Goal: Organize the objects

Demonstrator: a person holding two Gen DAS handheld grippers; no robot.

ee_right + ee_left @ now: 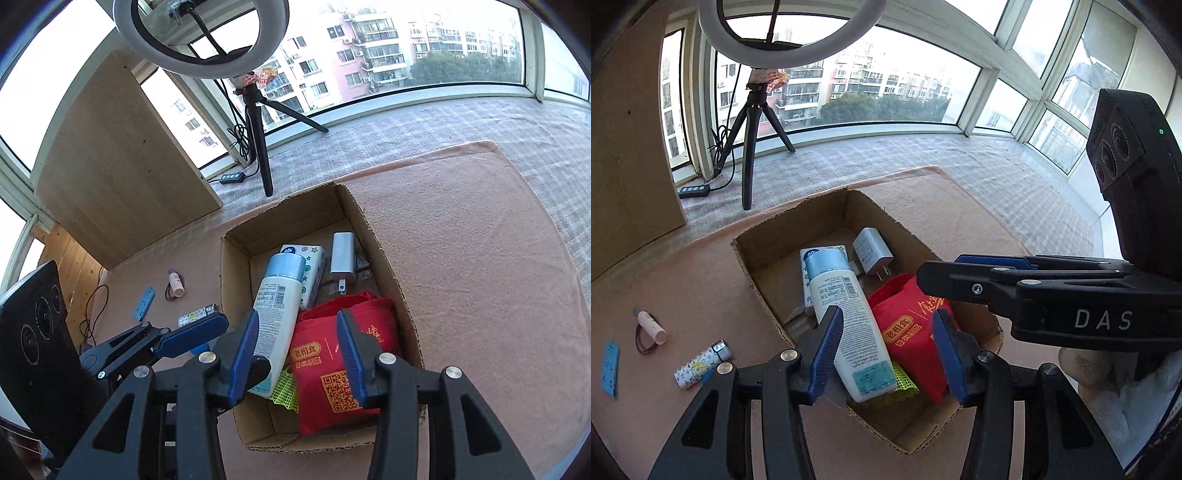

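Both grippers over cardboard box point(753, 254), jaws apart, nothing btwn pads. Left gripper point(886, 350) hides part of white bottle point(846, 314) & red bag point(916, 332); right gripper point(297, 350) too. Yellow mesh point(284, 391) mostly buried, can't ID. Lighter point(701, 363) outside on mat

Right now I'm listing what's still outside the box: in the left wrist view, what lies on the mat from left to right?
Blue card → pink tube → patterned lighter → cardboard box.
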